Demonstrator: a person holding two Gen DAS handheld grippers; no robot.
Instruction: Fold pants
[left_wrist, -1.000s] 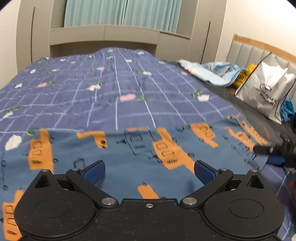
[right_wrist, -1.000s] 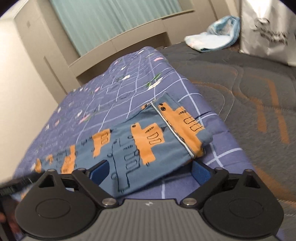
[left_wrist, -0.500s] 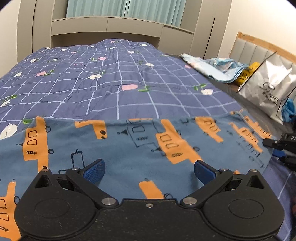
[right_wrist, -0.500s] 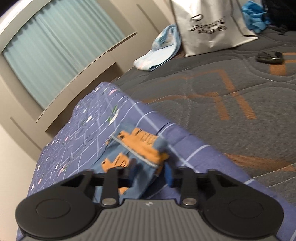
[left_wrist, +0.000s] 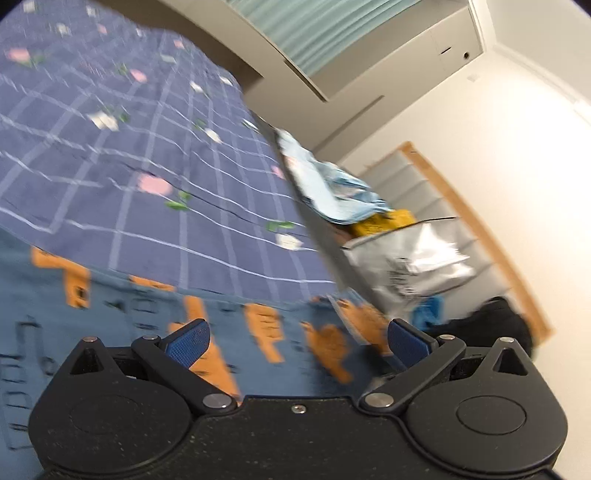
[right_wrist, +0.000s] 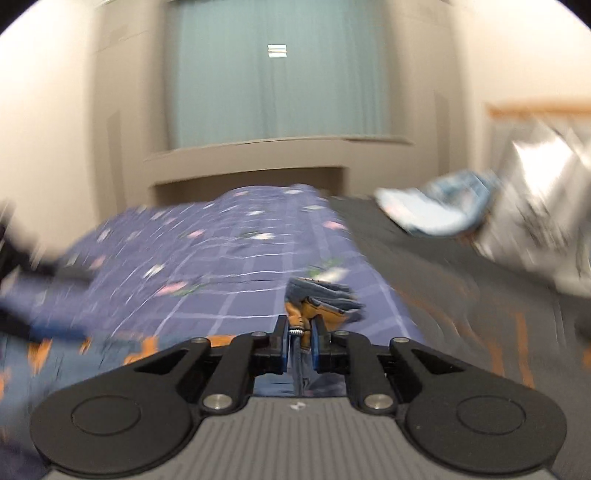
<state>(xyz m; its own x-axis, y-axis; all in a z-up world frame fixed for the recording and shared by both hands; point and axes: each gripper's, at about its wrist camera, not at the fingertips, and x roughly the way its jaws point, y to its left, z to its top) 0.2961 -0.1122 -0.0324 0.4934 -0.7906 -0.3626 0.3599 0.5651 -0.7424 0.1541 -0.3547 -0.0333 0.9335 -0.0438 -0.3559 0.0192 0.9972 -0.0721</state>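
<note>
R gripper (right_wrist: 299, 345) just closed, pinching soft bunched pants (right_wrist: 321, 295) fabric

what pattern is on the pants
The pants are blue with orange blocks and dark line drawings, clearest in the left wrist view.

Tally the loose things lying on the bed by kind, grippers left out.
Patterned pants: 1
Light blue crumpled cloth: 1
Yellow item, partly hidden: 1
White shopping bag: 1
Small bright blue item: 1
Black item: 1
Total: 6
</note>
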